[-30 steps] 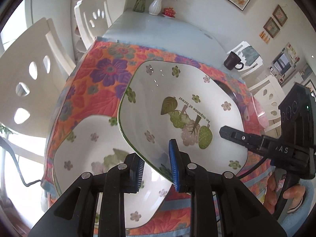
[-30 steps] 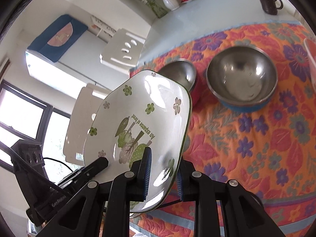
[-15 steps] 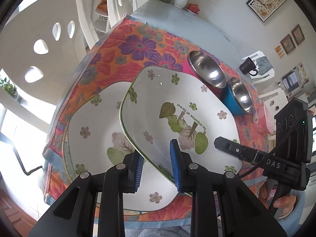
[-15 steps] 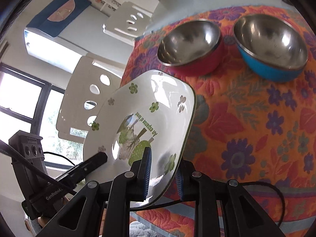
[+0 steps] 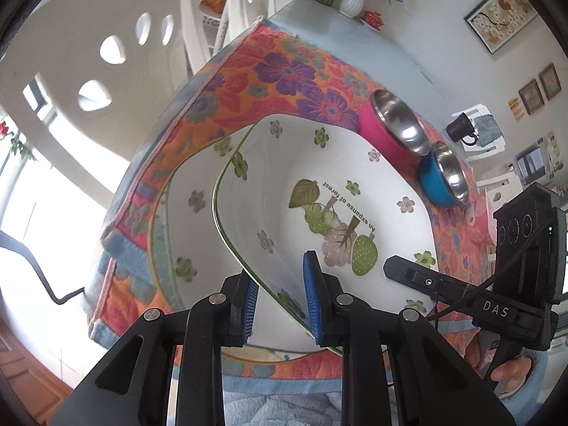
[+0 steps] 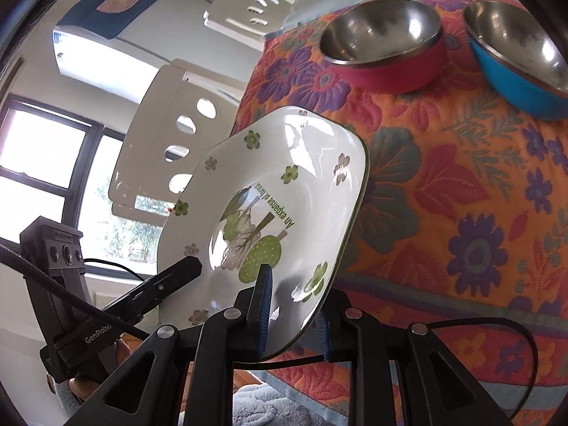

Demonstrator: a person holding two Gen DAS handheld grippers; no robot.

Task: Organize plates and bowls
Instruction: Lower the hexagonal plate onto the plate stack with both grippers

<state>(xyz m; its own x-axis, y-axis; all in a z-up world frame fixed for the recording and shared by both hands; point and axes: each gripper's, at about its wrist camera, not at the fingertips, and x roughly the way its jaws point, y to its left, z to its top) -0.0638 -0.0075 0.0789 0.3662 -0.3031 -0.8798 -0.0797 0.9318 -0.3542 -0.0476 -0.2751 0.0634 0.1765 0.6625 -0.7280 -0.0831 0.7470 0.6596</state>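
A: Biggest thing first, the tabletop [image 5: 358, 53], w/ a flowery quilted cloth [image 5: 284, 74] over the near part. White chairs [image 5: 106, 56] alongside.

B: And the plates?

A: One white square plate [image 5: 184, 220] lies flat on the cloth near the edge. A matching upper plate [image 5: 319, 191], fruit print & "An expanse of forest", is held tilted right above it; can't tell if they touch.

B: Held by what?

A: Both tools. Left hand-held gripper [image 5: 280, 301] is clamped on its near rim, blue pads either side. Right hand-held gripper [image 6: 293, 314] is clenched on the opposite rim.

B: Bowls?

A: Two steel ones further back, side by side: pink bowl [image 6: 387, 53], then blue bowl [image 6: 518, 53], both upright on the cloth. Smaller stuff: dark mug [image 5: 461, 129] & white vase [image 5: 351, 1] at the far end.
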